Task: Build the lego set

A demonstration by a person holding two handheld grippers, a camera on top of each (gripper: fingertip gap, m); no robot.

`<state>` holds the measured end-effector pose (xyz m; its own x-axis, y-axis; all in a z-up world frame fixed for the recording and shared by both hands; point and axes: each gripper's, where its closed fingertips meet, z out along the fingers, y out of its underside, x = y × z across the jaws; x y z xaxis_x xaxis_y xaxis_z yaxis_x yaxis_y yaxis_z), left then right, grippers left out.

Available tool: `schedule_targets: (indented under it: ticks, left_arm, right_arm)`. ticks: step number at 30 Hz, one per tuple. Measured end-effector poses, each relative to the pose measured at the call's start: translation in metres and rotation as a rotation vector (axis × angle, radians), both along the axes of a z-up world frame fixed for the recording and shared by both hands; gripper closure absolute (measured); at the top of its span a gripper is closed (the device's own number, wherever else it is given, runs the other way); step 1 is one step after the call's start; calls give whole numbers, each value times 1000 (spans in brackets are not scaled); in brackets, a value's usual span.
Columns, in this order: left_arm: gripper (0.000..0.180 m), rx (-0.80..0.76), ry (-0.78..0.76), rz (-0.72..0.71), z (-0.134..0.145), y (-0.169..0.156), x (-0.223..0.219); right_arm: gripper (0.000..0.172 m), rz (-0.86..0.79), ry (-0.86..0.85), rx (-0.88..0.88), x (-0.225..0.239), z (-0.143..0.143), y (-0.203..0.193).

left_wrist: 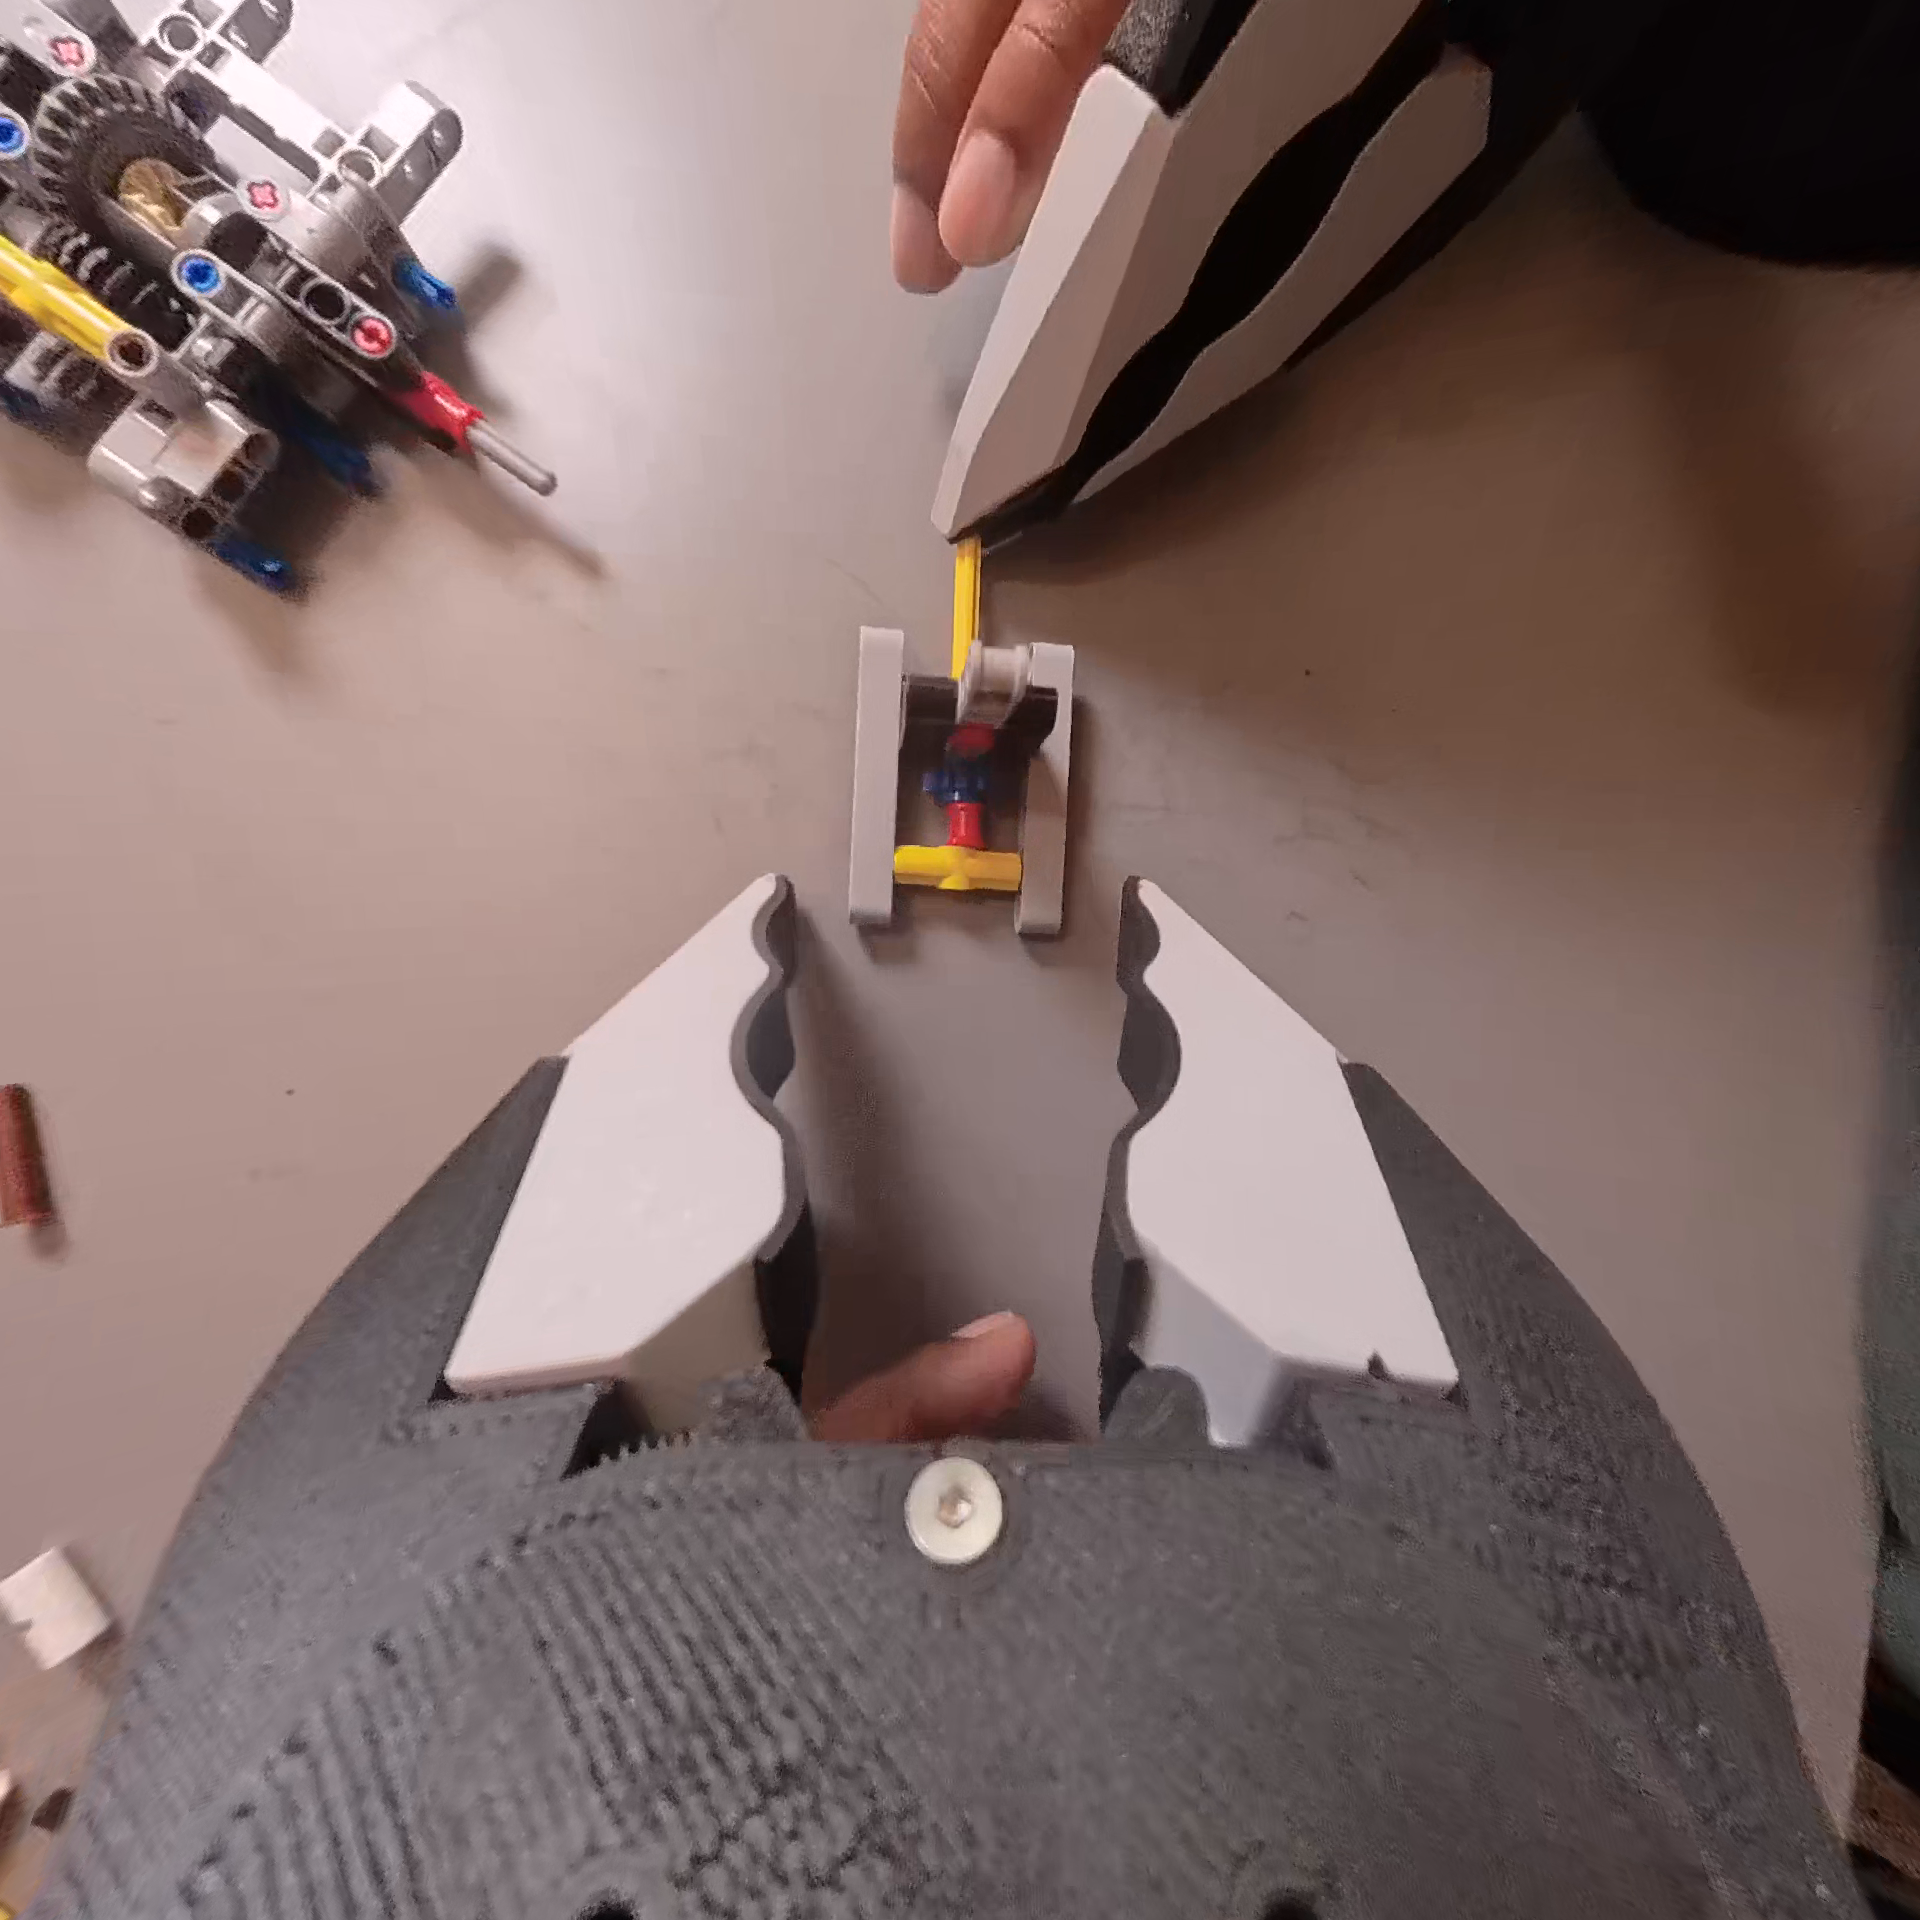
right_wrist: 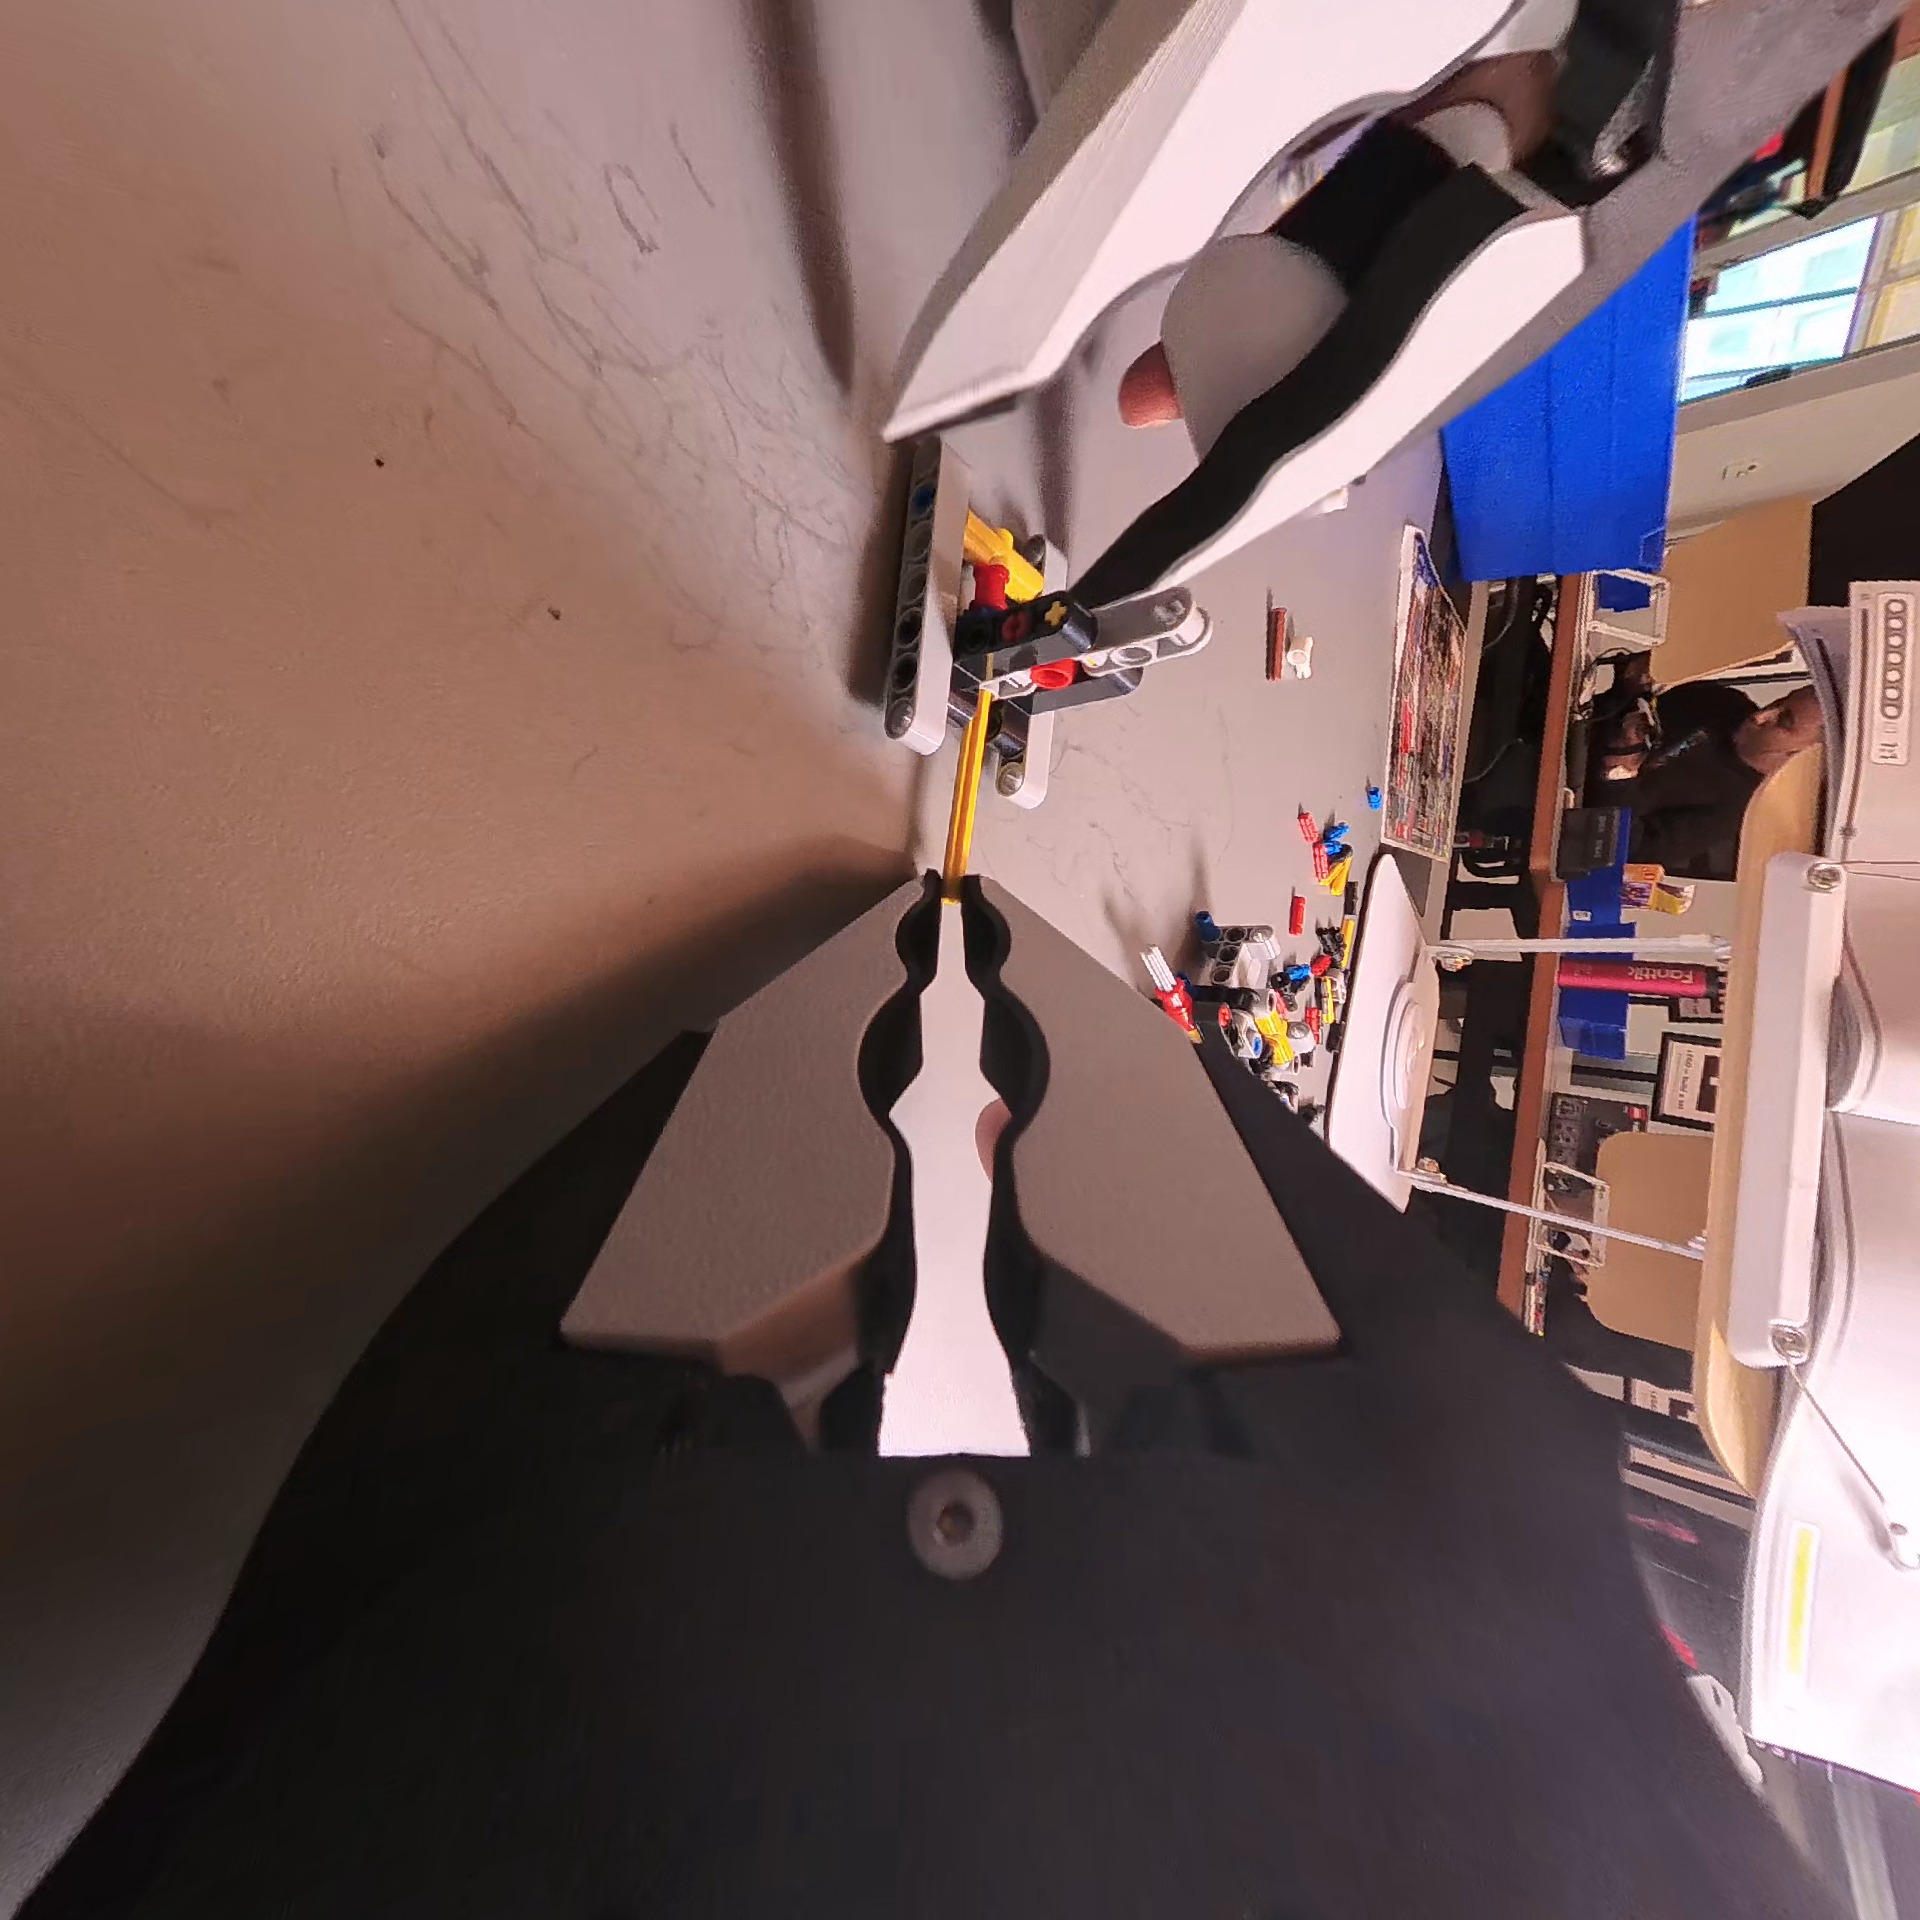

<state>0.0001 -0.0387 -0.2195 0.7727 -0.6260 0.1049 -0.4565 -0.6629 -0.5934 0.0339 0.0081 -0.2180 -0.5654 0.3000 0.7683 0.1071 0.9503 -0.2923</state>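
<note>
one yellow axle (right_wrist: 966,800) in right claw (right_wrist: 948,891)

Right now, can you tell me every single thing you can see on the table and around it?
Small brick frame: one, two grey beams with black, red, blue and yellow parts between, just ahead of the open left fingertips.
Yellow axle: one, thin, running from the frame into the right gripper's tips.
Big geared model: one, grey and black, far left.
Loose brick pile: many, mixed colours.
Brown piece: one, left edge.
Blue bin: one.
Table: one, grey.
Left gripper: one, open, touching nothing.
Right gripper: one, pinching the axle.
Hand: one, on the right gripper.
</note>
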Motion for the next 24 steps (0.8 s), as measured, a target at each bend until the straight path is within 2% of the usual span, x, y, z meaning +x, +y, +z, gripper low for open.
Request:
schedule_targets:
  ticks: [7,24]
  left_arm:
    - [139,106,4,19,-2,7,2]
    - [140,130,-9,25,-2,8,2]
  right_arm:
    - [169,-6,-2,2,0,0,1]
    - [169,-12,-14,43,-2,0,3]
